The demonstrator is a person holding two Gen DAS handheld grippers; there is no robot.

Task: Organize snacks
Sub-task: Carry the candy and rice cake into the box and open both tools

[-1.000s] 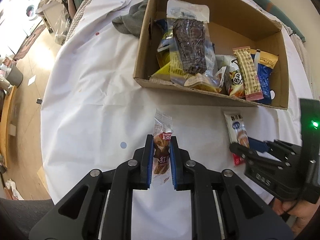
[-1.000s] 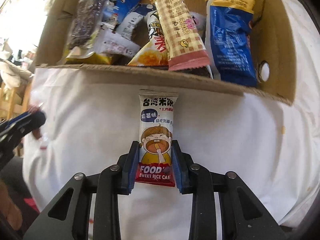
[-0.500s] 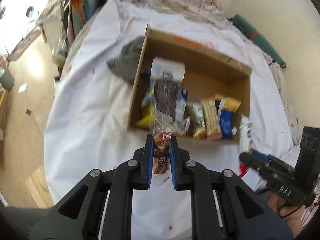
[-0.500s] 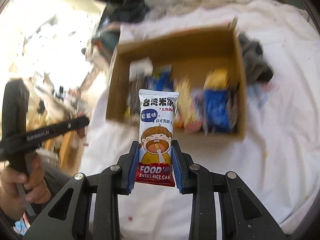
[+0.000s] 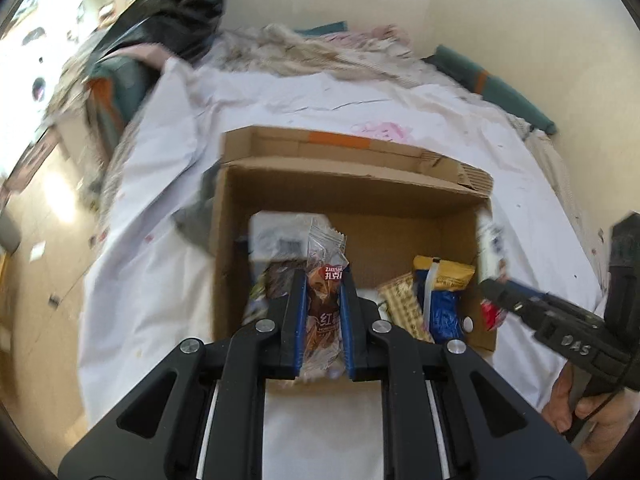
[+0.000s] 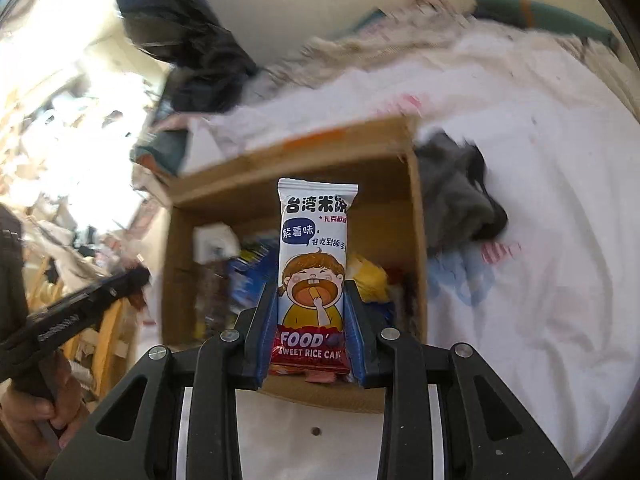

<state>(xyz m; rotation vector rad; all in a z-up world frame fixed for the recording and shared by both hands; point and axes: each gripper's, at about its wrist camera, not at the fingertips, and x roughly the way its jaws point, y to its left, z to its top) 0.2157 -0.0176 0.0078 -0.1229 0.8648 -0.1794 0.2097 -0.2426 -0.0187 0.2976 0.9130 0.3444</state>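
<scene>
Both packets hung over the box's (image 5: pixel 224 240) near edge. My left gripper (image 5: pixel 323 320) pinched a crinkly clear-film brown snack (image 5: pixel 324 280); my right gripper (image 6: pixel 311 324) clamped a glossy rice cake bar (image 6: pixel 314 256). Risk, I judged: slick film slipping early, or landing on the sheet (image 5: pixel 160 280) short of the cardboard wall.

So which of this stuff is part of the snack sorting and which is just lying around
Part of the job:
cardboard box
brown snack pack
rice cake pack
boxed snacks

Lying about:
grey cloth
white sheet
</scene>
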